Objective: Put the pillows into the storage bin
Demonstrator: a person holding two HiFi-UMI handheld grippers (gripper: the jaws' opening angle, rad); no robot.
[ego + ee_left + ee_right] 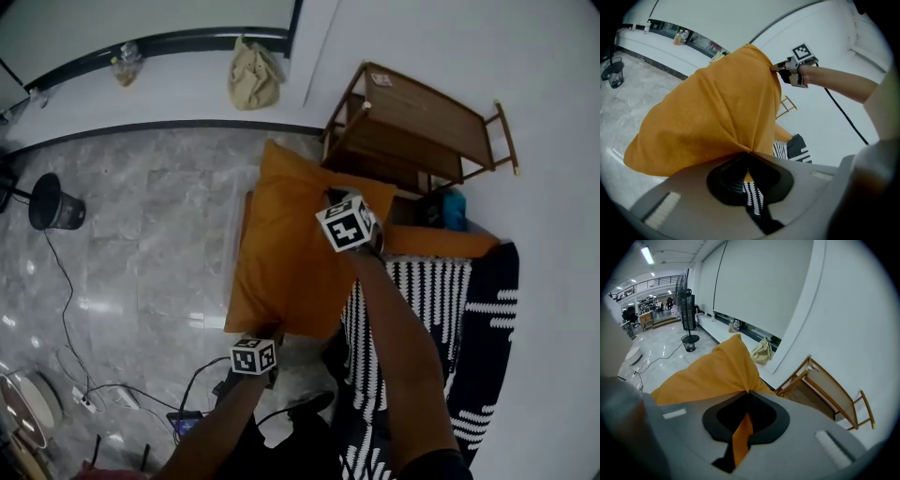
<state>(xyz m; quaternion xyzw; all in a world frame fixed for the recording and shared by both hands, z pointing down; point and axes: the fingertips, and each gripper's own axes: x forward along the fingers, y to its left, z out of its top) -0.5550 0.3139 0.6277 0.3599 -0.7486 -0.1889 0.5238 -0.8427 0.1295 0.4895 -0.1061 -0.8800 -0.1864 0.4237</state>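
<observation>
Though half-hidden, seemingly two orange pillows (281, 262)

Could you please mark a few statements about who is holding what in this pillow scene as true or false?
1. The left gripper and the right gripper are both shut on the orange pillow. True.
2. The orange pillow lies flat on the floor. False: it hangs above the floor, pinched at two corners.
3. A wooden rack is by the white wall beyond the pillow. True.
4. The right gripper holds the striped pillow. False: the striped pillow lies below the right arm, and neither gripper holds it.
</observation>
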